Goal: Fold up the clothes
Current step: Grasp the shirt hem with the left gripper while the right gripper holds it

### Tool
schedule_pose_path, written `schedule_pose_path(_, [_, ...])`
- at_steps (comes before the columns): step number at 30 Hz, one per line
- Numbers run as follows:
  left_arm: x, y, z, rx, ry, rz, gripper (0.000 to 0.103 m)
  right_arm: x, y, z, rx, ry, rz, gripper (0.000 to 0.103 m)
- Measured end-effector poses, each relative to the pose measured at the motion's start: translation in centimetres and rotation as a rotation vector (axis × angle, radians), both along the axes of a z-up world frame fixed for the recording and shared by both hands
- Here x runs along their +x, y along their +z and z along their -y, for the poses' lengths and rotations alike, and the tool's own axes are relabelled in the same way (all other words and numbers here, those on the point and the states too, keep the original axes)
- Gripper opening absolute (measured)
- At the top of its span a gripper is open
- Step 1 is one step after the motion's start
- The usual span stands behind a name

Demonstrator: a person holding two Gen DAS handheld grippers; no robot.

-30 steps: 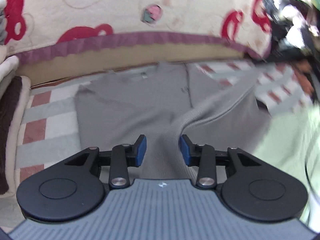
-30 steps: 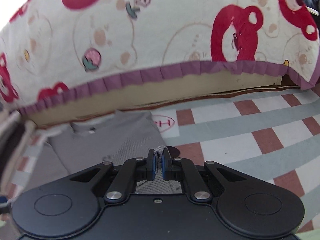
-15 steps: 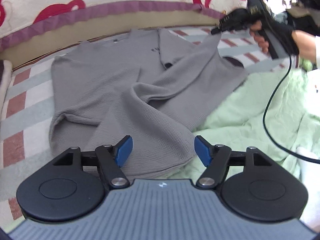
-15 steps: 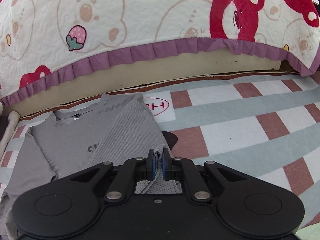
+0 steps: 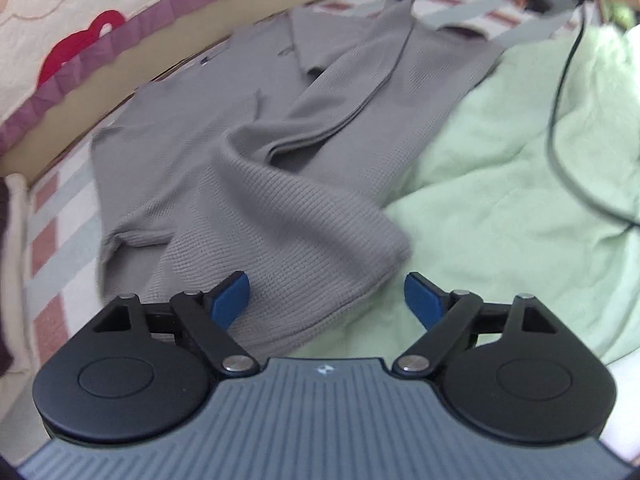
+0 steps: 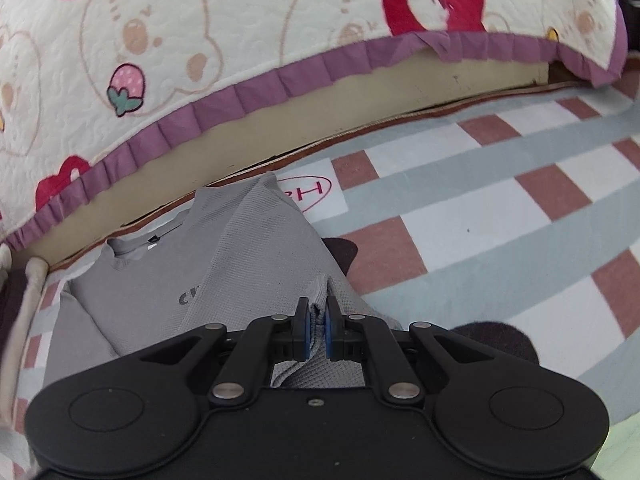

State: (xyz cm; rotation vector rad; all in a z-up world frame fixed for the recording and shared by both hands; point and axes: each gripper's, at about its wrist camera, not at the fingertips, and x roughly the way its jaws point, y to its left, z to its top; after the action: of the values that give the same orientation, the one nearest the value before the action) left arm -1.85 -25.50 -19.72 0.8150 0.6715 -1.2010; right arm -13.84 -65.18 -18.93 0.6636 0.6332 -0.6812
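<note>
Grey shirt (image 6: 224, 276) flat, collar toward quilt (image 6: 240, 32).

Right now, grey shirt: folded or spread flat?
Partly folded. The grey shirt has one side doubled over its middle, pinched in the right tool; the hem lies rumpled.

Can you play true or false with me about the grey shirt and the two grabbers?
1. The right gripper pinches the grey shirt. True.
2. The left gripper squeezes the shirt. False: its jaws are opening, not pressing the cloth.
3. The shirt is folded into a neat square. False: it lies rumpled, partly spread.
4. A green blanket lies beside the shirt. True.
5. The checked mat is plain blue. False: brown, white and grey squares.
</note>
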Motion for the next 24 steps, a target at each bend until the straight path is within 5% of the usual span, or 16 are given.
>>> schedule_pose_path(3, [0.5,0.6,-0.5,-0.020,0.013,0.039,0.044,-0.5,-0.3,0.3,0.027,-0.019,0.027,0.009])
schedule_pose_path(4, [0.9,0.9,-0.7,-0.033,0.018,0.042,0.022,-0.5,-0.2,0.3,0.026,-0.018,0.033,0.009])
schedule_pose_path(5, [1.5,1.5,-1.0,-0.057,0.022,0.031,0.015,-0.6,-0.1,0.3,0.024,-0.016,0.039,0.009])
schedule_pose_path(11, [6.4,5.8,-3.0,-0.257,0.168,-0.001,0.006,-0.2,1.2,0.5,-0.027,-0.007,0.060,0.009])
schedule_pose_path(16, [12.7,8.4,-3.3,-0.351,0.316,-0.038,0.006,0.6,2.8,1.9,-0.054,-0.055,0.085,0.009])
schedule_pose_path(21, [17.9,6.6,-2.3,-0.384,0.508,-0.090,0.006,2.0,2.9,3.1,-0.066,-0.084,0.076,0.009])
schedule_pose_path(24, [18.2,4.7,-1.2,-0.331,0.420,-0.038,0.005,2.9,2.6,3.5,-0.089,-0.067,0.032,0.009])
